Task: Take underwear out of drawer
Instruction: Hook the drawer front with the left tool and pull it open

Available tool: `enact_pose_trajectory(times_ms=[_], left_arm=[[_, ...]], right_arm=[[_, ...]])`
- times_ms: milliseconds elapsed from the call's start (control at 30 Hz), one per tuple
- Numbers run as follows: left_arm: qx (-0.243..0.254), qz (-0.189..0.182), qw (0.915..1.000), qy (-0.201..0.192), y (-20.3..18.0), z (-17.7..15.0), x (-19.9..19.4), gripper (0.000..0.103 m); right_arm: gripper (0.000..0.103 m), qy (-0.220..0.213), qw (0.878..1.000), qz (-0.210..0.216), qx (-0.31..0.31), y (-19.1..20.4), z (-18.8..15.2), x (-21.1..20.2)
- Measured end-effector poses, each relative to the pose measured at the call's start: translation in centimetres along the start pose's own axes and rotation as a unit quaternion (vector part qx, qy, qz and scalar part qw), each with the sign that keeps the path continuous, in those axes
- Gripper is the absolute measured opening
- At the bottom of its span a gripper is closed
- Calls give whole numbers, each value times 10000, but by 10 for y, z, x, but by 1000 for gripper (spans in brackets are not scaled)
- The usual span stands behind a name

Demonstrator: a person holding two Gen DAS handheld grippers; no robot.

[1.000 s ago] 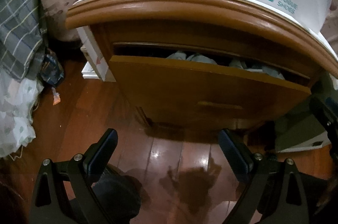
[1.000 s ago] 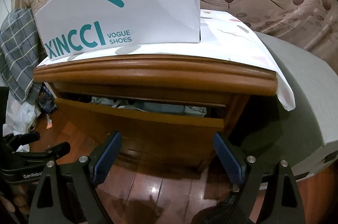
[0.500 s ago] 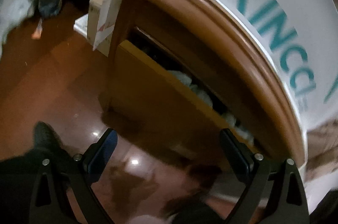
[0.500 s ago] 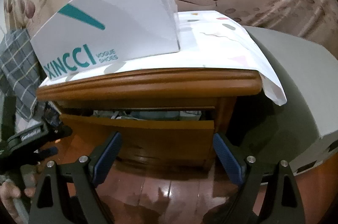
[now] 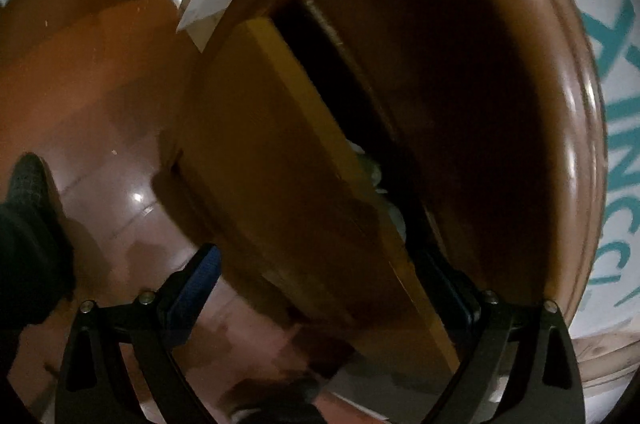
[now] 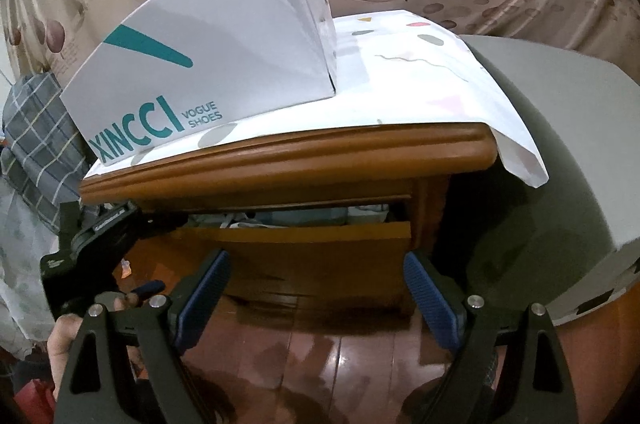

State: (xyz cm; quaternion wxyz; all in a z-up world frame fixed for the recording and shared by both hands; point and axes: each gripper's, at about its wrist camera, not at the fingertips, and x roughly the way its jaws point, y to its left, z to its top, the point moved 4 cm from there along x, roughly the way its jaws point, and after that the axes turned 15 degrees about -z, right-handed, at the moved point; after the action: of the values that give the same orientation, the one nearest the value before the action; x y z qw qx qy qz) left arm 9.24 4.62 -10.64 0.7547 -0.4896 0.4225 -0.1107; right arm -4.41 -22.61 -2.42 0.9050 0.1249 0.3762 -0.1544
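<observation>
A wooden nightstand point(image 6: 280, 164) has its drawer point(image 6: 320, 244) pulled out a little. Pale folded underwear point(image 6: 288, 218) shows in the gap, and again in the left wrist view as light fabric point(image 5: 376, 176) behind the drawer front point(image 5: 280, 164). My left gripper point(image 5: 324, 280) is open and rolled on its side, straddling the top edge of the drawer front: one finger point(image 5: 452, 284) is in the gap, the other point(image 5: 196, 276) outside. The right wrist view shows it at the drawer's left end point(image 6: 172, 252), held by a hand point(image 6: 64, 336). My right gripper point(image 6: 316, 296) hangs open in front of the drawer, holding nothing.
A white XINCCI shoe box point(image 6: 208, 76) stands on a patterned cloth point(image 6: 420, 84) covering the nightstand top. A grey mattress point(image 6: 560, 144) lies to the right, a checked cloth point(image 6: 40, 136) to the left. The wooden floor point(image 6: 340, 364) is glossy.
My left gripper has rolled sideways and moved in until its fingers straddle the drawer front. The right gripper has drifted a little and stays open.
</observation>
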Motion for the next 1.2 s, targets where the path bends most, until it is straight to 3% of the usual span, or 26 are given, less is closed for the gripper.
enact_pose_trajectory(times_ms=[100,333,500,667,767,1067,1200], left_arm=[[-141,-2,9999,-70,5,-4,0,103],[-588,-426,9973,-122,14,-4,3,103],[-1258,-863,9882,-117,27,-6,7,103],[-2094,-1047,9722,-77,39,-5,19,103],[-2263,-894,9699,-112,42,-10,30,103],[-1695,-342,9842,-386,20,-4,10,103],[-1846,-230,9816,-434,21,-8,-4,103]], right_arm=[[91,-5,10000,40,-31,2,0,-1],[91,52,9999,119,-50,5,-2,1],[91,120,9999,98,-21,4,-3,3],[91,143,9998,88,-43,4,-5,4],[91,137,9999,99,-29,4,-4,4],[91,141,9998,103,-18,3,-3,4],[91,124,9999,87,-21,4,-3,3]])
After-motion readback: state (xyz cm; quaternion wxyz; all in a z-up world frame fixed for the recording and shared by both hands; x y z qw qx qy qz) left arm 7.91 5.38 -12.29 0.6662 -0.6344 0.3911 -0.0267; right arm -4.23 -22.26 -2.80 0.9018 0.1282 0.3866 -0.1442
